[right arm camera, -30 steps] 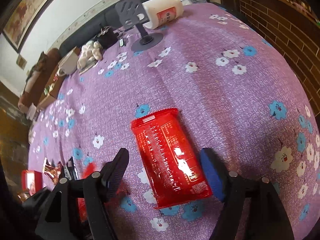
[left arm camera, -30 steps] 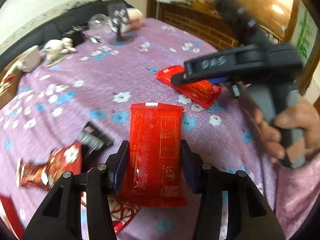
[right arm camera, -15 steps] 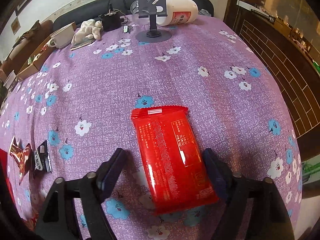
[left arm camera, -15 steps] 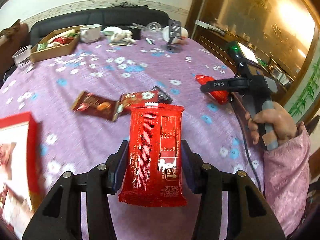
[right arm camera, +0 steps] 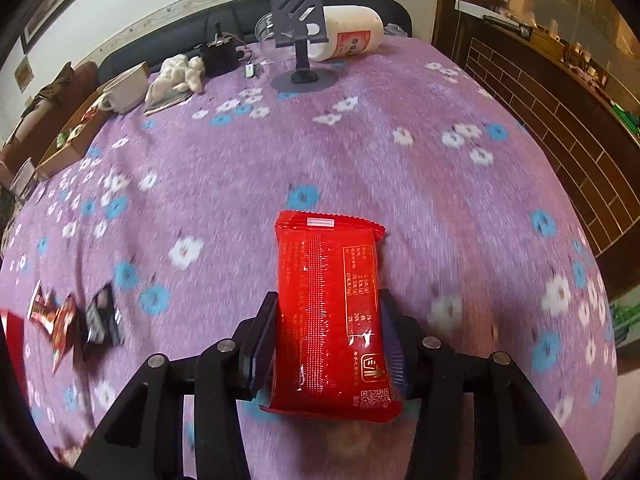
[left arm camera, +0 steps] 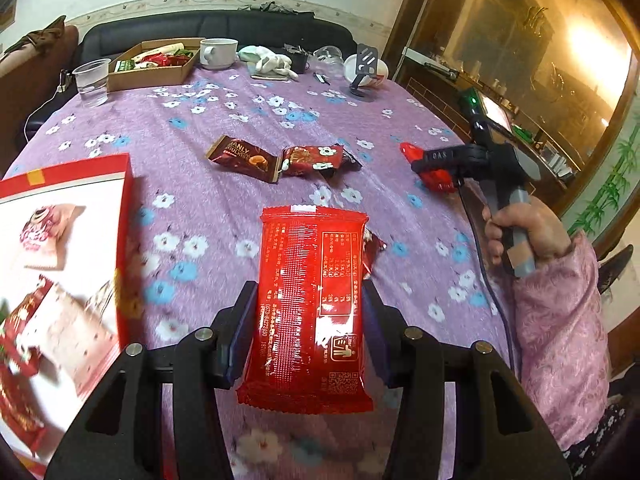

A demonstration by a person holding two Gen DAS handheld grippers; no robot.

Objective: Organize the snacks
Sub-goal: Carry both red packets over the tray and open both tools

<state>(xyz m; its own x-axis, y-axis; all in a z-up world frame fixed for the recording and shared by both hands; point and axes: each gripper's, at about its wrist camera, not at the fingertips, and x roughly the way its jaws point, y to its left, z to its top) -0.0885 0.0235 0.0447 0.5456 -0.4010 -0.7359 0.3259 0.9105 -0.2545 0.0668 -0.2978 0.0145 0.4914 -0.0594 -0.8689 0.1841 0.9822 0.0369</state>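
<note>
My left gripper (left arm camera: 308,328) is shut on a red snack packet (left arm camera: 310,300) and holds it above the purple flowered tablecloth (left arm camera: 224,208), just right of a red and white snack box (left arm camera: 60,264). My right gripper (right arm camera: 326,340) is shut on a second red snack packet (right arm camera: 330,312), lifted off the cloth; it also shows in the left wrist view (left arm camera: 440,164). Loose brown, red and dark wrappers (left arm camera: 280,158) lie mid-table, and show at the left of the right wrist view (right arm camera: 76,320).
At the far edge stand a cardboard tray of snacks (left arm camera: 154,62), a plastic cup (left arm camera: 92,80), a white mug (left arm camera: 218,53), a white cloth (left arm camera: 270,62), a phone stand (right arm camera: 302,48) and a lying white bottle (right arm camera: 348,36). A wooden cabinet (right arm camera: 560,112) is to the right.
My right gripper closed on the second red packet, which lay on the cloth between open jaws. My left gripper swung back and left with its packet, and the red box came into view.
</note>
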